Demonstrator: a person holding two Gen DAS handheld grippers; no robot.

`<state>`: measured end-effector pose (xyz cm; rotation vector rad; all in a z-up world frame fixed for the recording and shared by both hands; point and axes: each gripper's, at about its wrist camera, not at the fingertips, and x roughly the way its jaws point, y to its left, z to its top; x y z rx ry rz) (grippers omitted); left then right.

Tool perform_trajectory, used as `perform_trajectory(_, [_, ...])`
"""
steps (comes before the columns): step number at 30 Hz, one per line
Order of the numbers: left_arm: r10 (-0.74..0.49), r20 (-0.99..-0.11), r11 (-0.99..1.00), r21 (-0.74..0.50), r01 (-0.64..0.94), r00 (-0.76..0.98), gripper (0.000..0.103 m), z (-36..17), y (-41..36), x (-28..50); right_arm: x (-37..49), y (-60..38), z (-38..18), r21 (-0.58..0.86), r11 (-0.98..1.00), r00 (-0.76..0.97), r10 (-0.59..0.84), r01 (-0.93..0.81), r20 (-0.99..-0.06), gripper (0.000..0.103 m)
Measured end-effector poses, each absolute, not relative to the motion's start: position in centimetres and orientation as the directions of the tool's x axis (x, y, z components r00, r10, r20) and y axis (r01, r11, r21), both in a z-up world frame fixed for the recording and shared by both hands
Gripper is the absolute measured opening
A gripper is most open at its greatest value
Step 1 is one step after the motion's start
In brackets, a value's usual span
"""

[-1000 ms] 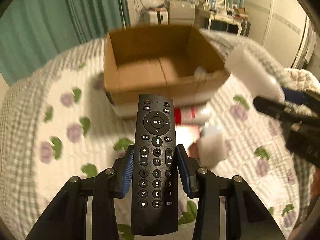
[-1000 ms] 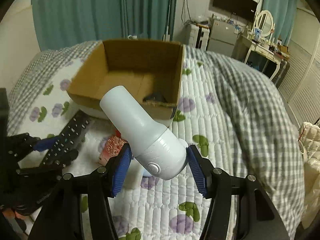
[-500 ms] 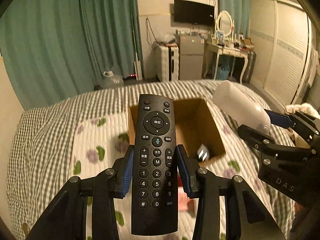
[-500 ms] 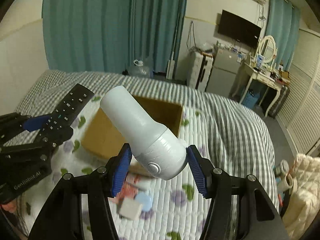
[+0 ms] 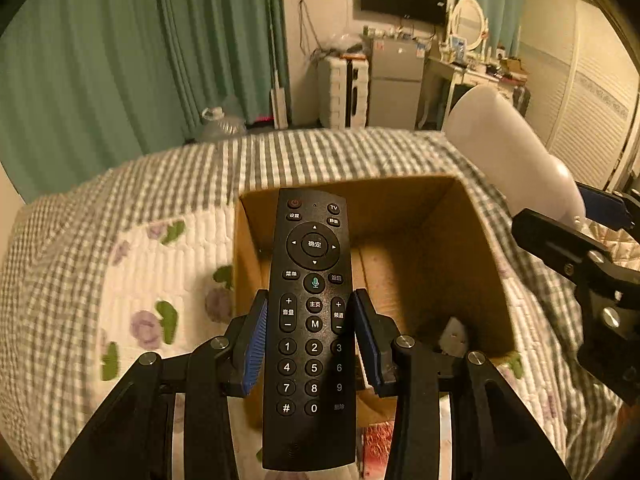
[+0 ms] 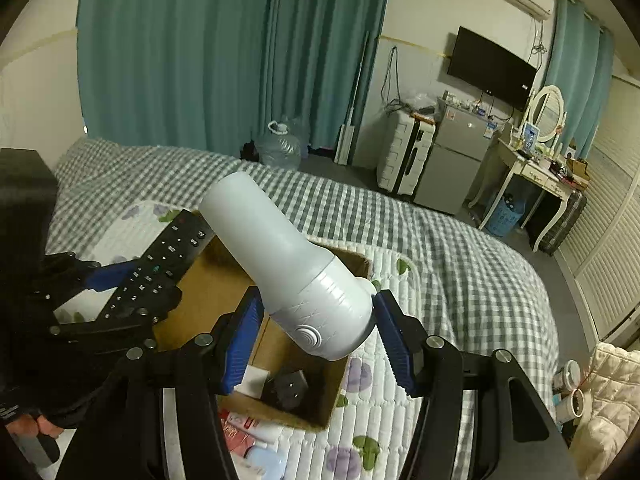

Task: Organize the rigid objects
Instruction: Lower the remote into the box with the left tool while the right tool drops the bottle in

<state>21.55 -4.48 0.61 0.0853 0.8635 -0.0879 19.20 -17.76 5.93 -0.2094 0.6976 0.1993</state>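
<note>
My left gripper (image 5: 314, 340) is shut on a black remote control (image 5: 312, 320) and holds it above the near left part of an open cardboard box (image 5: 440, 248) on the bed. My right gripper (image 6: 318, 334) is shut on a white bottle-shaped device (image 6: 288, 264) and holds it over the same box (image 6: 200, 296). The remote (image 6: 160, 260) and left gripper (image 6: 120, 284) show at the left of the right wrist view. The white device (image 5: 508, 160) and right gripper (image 5: 580, 236) show at the right of the left wrist view. A small white and dark object (image 6: 286, 388) lies in the box.
The bed has a grey checked cover (image 6: 400, 220) and a white quilt with flower print (image 5: 160, 272). Red and white packets (image 6: 240, 428) lie on the quilt before the box. A fridge (image 6: 456, 160), dressing table (image 6: 532, 168) and green curtains (image 6: 224, 52) stand beyond the bed.
Both grippers rose from low over the quilt, then came forward and down over the box, each keeping its object. The box now lies right under both.
</note>
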Motion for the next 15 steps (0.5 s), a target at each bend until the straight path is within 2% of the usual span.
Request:
perform_trajectory(4, [-0.034,-0.795,0.994,0.037,0.105,0.606,0.041,-2.4,-4.4,23.0,21.0,-17.5,3.2,-0.110,0.959,0.726,0.122,-0.263,-0.677,0.057])
perform_trajectory(10, [-0.045,-0.798,0.994,0.026,0.109,0.601,0.043,-3.1,-4.7,23.3,22.0,-18.0,0.7,-0.100,0.961,0.707,0.117,-0.257,-0.697,0.057])
perform_trajectory(11, [-0.044,-0.793,0.994,0.028,0.109,0.607,0.045,-2.9,-4.7,23.2,22.1,-18.1,0.5,-0.101,0.962,0.706,0.114,-0.255,-0.699,0.057])
perform_trajectory(14, [-0.030,-0.777,0.994,0.043,0.101,0.629,0.065,-1.7,-4.4,22.7,22.0,-18.4,0.4,-0.093,0.965,0.705,0.111,-0.244,-0.700,0.057])
perform_trajectory(15, [-0.028,-0.770,0.994,0.044,0.097,0.637,0.065,-1.2,-4.2,22.4,22.0,-18.5,0.5,-0.087,0.967,0.706,0.111,-0.238,-0.699,0.057])
